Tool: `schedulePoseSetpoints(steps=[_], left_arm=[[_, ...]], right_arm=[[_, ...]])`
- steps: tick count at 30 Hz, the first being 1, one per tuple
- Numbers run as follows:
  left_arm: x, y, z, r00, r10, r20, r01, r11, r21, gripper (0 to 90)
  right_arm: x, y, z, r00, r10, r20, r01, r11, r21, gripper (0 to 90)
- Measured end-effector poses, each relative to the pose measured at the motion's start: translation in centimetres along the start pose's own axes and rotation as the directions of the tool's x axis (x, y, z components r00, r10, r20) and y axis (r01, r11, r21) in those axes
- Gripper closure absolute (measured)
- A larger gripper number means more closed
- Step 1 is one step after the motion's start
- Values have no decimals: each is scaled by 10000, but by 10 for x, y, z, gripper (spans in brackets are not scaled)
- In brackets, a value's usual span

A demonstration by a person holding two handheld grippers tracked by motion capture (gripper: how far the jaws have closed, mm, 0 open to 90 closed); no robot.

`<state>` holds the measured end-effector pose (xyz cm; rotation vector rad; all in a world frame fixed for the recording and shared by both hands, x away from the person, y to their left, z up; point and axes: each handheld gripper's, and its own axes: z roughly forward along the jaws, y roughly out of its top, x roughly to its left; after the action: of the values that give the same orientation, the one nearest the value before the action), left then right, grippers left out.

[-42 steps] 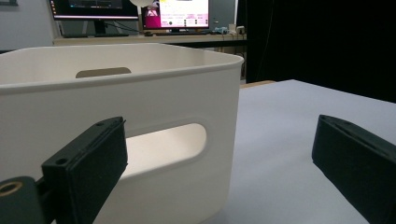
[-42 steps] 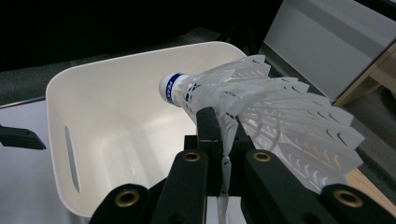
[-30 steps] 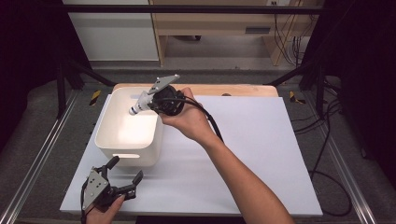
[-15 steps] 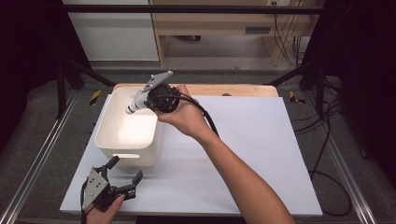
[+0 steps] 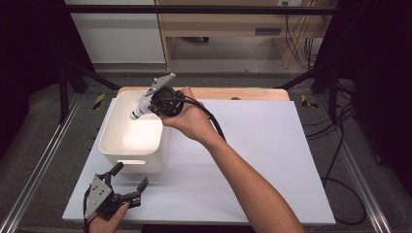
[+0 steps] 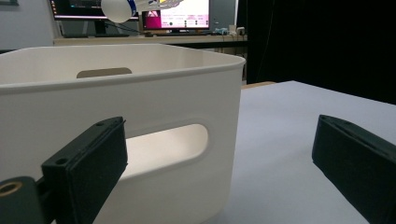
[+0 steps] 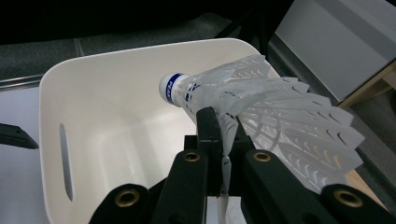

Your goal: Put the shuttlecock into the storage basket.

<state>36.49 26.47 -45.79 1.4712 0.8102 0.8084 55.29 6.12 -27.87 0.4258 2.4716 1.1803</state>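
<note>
- Resting near the table's (image 5: 272, 160) front edge, the left gripper (image 5: 127, 185) has its jaws spread wide, holding nothing, just short of the bin (image 5: 114, 150).
- White and deep, the bin has slot handles in its walls and sits at the table's left.
- Pinched by its feathers in the shut right gripper (image 7: 219, 154), a white shuttlecock (image 7: 261, 112) with a blue-banded cork hangs over the bin's far right corner, cork angled down.
- Beyond the table stand a wooden bench (image 5: 218, 22) and trailing cables (image 5: 311, 43).
</note>
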Motion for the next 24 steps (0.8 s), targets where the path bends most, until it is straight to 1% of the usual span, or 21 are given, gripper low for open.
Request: schedulePoseSetpoints(steps=[13,24], left_arm=[[-1,0,0,10000,23,-17,-23,10000,26,34],[-1,0,0,10000,16,-12,-16,10000,26,35]], right_arm=[[0,-1,6,9999,-76,-92,77,9999,128,893],[-5,-5,18,10000,-62,-23,63,9988,476,892]])
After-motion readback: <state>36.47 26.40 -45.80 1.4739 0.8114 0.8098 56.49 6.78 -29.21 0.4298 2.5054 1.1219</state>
